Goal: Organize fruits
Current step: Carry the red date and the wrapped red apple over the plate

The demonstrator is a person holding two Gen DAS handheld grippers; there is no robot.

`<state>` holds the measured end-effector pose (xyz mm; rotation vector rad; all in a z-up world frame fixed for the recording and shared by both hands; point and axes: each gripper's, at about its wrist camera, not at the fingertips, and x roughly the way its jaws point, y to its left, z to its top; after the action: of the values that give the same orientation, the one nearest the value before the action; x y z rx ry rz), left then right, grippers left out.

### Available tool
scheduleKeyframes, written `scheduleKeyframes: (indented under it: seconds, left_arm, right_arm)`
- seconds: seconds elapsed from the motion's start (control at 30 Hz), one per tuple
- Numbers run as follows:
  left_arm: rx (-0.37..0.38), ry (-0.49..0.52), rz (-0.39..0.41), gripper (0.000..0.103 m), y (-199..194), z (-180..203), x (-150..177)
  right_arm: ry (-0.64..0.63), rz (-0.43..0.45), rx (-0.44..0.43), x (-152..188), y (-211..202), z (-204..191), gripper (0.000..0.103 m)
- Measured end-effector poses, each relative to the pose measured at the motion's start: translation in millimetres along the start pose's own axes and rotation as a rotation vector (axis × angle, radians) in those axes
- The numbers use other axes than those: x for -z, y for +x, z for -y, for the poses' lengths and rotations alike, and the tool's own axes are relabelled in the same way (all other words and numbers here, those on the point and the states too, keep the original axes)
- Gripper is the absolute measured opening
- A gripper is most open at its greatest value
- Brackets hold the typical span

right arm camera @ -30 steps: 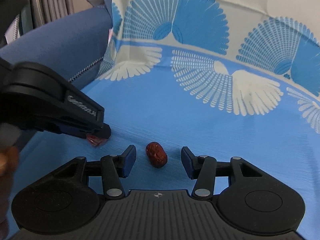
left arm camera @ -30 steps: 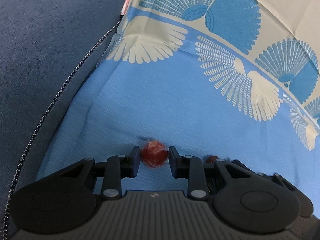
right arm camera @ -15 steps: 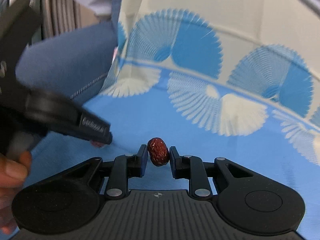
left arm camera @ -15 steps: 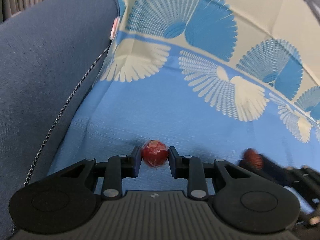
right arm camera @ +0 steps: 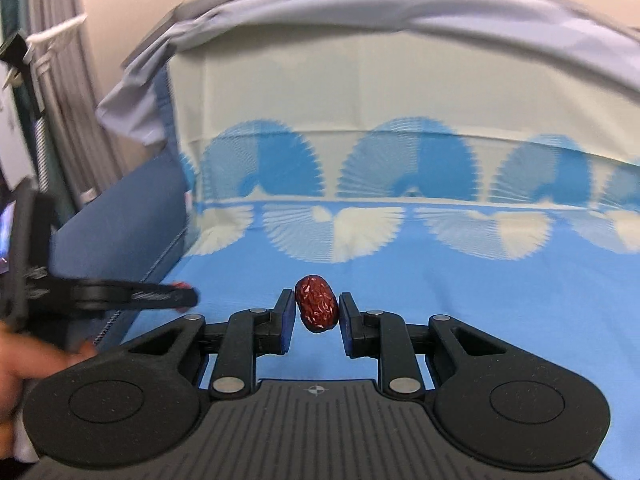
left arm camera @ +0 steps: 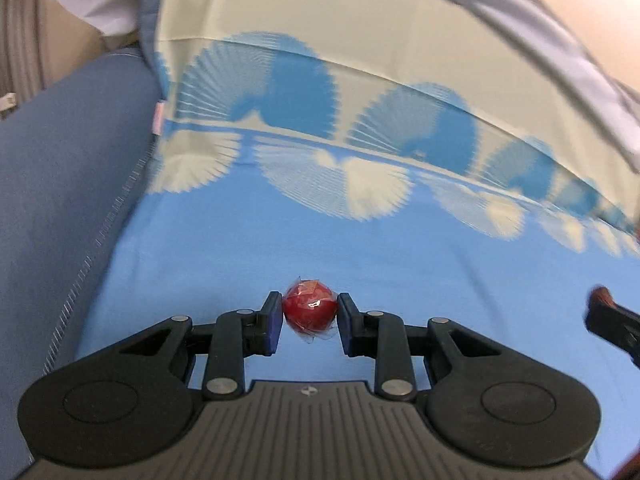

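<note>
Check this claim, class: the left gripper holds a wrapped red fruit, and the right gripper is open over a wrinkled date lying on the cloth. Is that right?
Not quite. The right wrist view shows the right gripper shut on the date, not open over it. The left gripper does hold the wrapped red fruit.

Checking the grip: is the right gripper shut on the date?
Shut: both pads of the right gripper press the date.
</note>
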<state>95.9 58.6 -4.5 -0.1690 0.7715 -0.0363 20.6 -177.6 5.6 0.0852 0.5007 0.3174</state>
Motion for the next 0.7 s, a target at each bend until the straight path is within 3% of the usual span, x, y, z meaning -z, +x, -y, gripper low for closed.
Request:
scheduleKeyframes:
  seconds: [0.1,0.2,0.33,0.57,0.7]
  left_arm:
    - [0.075,0.019,-0.017,0.032,-16,12,27]
    - [0.198,0.025,-0.084,0.032,-16,19,58]
    - [0.266,0.115,-0.138,0.032,-10,40,73]
    - [0.387,0.221,-0.215,0.032,5,74,94]
    - [0.389,0.342,-0.247,0.032,11,91,110]
  right_arm:
    - [0.031,0.022,0.055,21,-24,21,0.025]
    - [0.058,-0.001,0.108,45,-37,42,0.025]
    - [0.158,-0.050,0.111,58,-41,73,0.025]
    - [0.124,-0.132,0.160,82,-36,91,0.025]
    - [0.123,-0.156,0.144,85,-29,94,0.025]
